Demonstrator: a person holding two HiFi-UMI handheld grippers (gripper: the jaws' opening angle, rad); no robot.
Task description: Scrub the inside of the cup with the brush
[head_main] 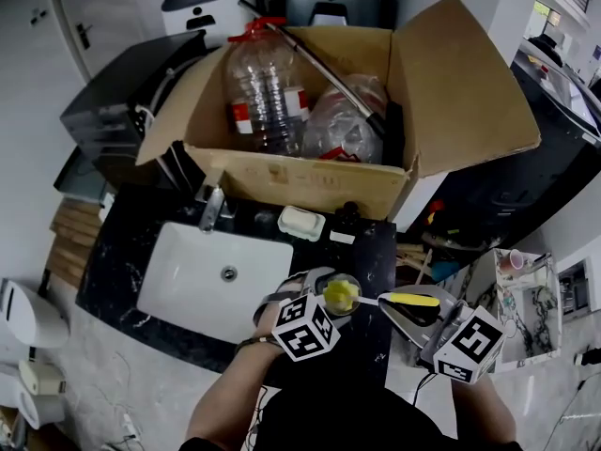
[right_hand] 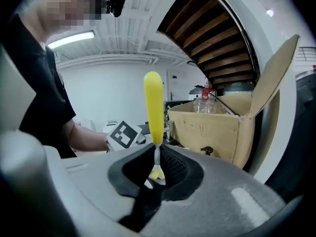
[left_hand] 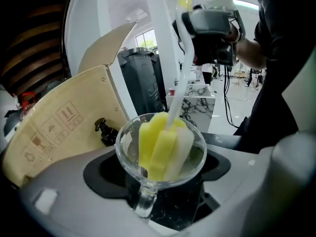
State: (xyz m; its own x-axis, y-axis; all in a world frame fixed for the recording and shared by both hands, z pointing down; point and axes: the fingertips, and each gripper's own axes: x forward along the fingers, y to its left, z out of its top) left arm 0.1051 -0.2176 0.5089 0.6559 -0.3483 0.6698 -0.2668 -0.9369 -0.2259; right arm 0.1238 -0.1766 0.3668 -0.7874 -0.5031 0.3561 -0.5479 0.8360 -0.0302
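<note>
A clear glass cup (left_hand: 160, 154) sits between the jaws of my left gripper (left_hand: 148, 194), which is shut on its lower part. The brush's yellow and white sponge head (left_hand: 159, 143) is inside the cup, against its wall. Its white shaft (left_hand: 178, 78) rises to my right gripper (left_hand: 210, 28). In the right gripper view, my right gripper (right_hand: 156, 163) is shut on the shaft just below the yellow handle (right_hand: 153, 107). From the head view, the cup (head_main: 340, 295) and the handle (head_main: 413, 300) are over the dark counter, to the right of the sink.
A white sink (head_main: 216, 272) with a tap (head_main: 212, 209) lies at the left. A soap dish (head_main: 300, 223) and a dark pump bottle (head_main: 349, 214) stand behind. Farther back is an open cardboard box (head_main: 310, 181) holding plastic bottles (head_main: 265, 92). A marble shelf (head_main: 526, 308) is at the right.
</note>
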